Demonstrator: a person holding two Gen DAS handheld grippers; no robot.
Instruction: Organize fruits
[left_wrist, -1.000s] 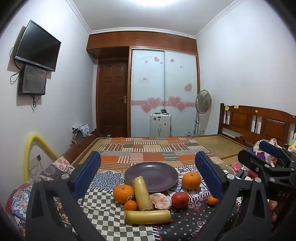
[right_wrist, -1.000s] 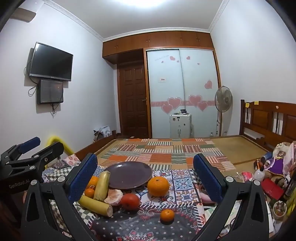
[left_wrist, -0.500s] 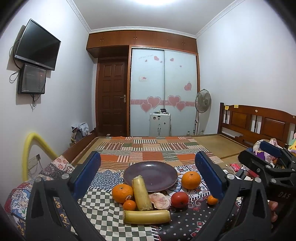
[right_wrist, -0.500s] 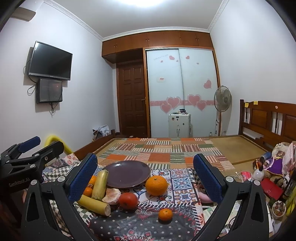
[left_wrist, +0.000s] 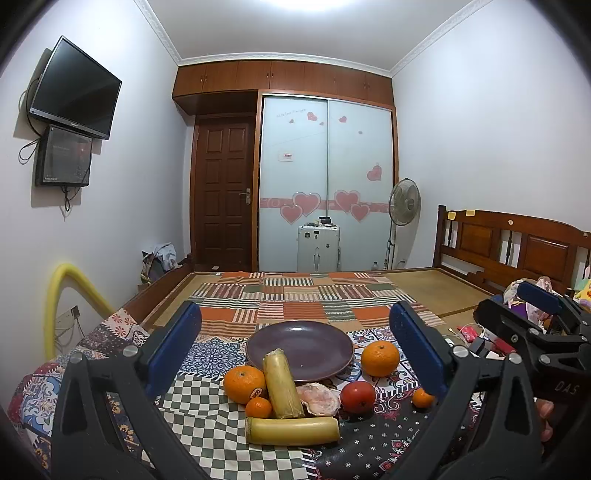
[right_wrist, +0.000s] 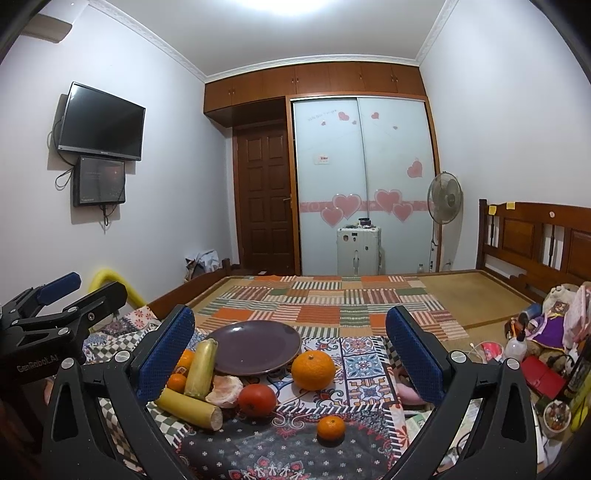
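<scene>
An empty purple plate (left_wrist: 300, 349) (right_wrist: 255, 347) sits on a patterned cloth. Around its near rim lie two pale yellow cane pieces (left_wrist: 280, 387) (left_wrist: 292, 430), large oranges (left_wrist: 244, 384) (left_wrist: 380, 358), small oranges (left_wrist: 258, 407) (left_wrist: 422, 398), a red tomato (left_wrist: 357, 397) (right_wrist: 257, 400) and a peeled pinkish fruit (left_wrist: 319, 398). My left gripper (left_wrist: 295, 354) is open and empty, held above and short of the fruit. My right gripper (right_wrist: 290, 358) is open and empty, to the right of the left one; the large orange (right_wrist: 313, 370) and a small orange (right_wrist: 331, 427) lie ahead of it.
The patchwork cloth (left_wrist: 295, 295) covers a low bed that stretches far behind the plate. Clutter of bottles, toys and a red box (right_wrist: 543, 373) lies at the right. A wooden headboard (right_wrist: 535, 240) stands at the right; a yellow tube (left_wrist: 62, 295) at the left.
Both views have shifted slightly, with the fruit sitting a little lower and nearer. No fruit has moved and both grippers stay open.
</scene>
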